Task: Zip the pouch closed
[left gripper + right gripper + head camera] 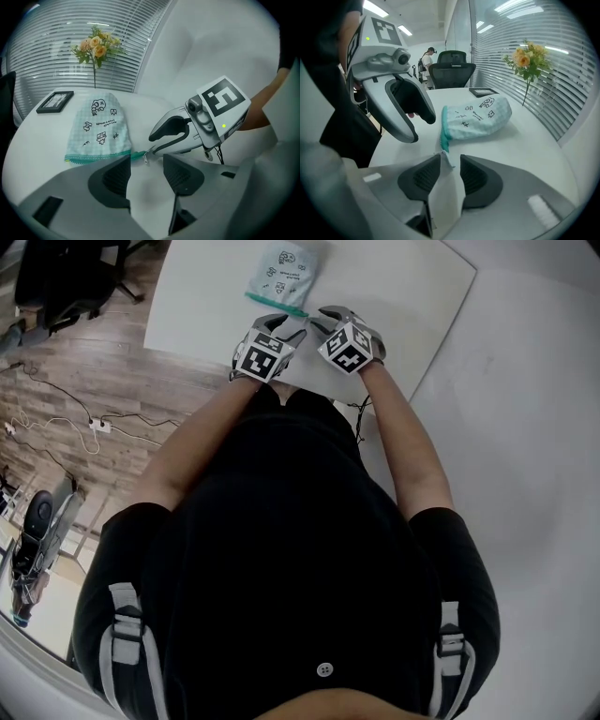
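1. Lying flat on the white table [403, 296], the checked pouch [96, 124] has its teal zip edge [98, 158] turned toward the person. That puts the zip within reach of both tools from the near side.
2. The right gripper [450, 173] tilts down at the corner where the zip runs out. The small zip pull [443, 155] sits between its jaws, which stand only narrowly apart. A gap shows on each side, so the pads do not seem to pinch it yet.
3. The left gripper [146, 173] hangs just beside that same corner with its jaws wide apart and only bare table between them. It is probably placed to pin the pouch's edge so the cloth stays put when the pull is drawn along.
4. The pouch looks slightly puffed, but nothing inside it shows. Whether the zip is fully undone cannot be told.
5. Some flowers [96, 44] and a dark frame [55, 101] sit beyond the pouch, well apart from the work.
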A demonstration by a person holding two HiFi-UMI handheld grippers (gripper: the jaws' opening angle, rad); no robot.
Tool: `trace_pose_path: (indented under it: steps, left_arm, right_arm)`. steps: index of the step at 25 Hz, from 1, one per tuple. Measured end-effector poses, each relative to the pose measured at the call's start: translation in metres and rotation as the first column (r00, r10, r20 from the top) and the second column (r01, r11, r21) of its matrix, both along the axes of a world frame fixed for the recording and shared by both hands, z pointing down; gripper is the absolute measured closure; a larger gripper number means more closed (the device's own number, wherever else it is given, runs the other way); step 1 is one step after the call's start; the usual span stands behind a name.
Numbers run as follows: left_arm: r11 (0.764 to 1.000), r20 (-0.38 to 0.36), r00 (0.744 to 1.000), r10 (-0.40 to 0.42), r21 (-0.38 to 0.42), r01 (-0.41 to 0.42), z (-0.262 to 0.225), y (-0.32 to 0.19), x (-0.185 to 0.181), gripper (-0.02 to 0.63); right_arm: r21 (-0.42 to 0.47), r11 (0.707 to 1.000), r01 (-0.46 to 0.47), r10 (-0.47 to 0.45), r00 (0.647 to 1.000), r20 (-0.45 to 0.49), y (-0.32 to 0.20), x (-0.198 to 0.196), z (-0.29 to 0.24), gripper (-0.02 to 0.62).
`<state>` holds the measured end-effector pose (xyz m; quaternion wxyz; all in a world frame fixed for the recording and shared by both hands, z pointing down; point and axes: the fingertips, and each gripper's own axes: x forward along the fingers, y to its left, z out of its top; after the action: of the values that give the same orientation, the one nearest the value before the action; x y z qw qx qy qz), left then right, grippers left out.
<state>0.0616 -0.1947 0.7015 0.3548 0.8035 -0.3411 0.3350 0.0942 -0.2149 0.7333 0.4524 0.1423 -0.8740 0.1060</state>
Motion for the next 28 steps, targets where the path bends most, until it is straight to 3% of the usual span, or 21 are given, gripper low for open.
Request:
trace_pose_path:
  steps: [8,13,28]
  left_arm:
    - [1.000,0.002,1.000,-0.013,-0.020,0.013,0.009,0.000,0.003,0.390]
    - [0.999,-0.001,1.000,-0.019,-0.028,0.019,0.008,-0.001,0.003,0.397]
    - [0.996,-0.006,1.000,-0.019,-0.088,0.018,0.029,0.004,0.010,0.436]
  right_arm:
    - [-0.007,0.996,0.089,-0.089,0.993,-0.074,0.001,-0.004,0.017,0.489]
    - [-0.025,0.993,0.119,-0.121,0.986,-0.112,0.003,-0.007,0.019,0.559]
    - [-0.038,0.994,0.102,-0.104,0.994,-0.044,0.010,-0.017,-0.005,0.571]
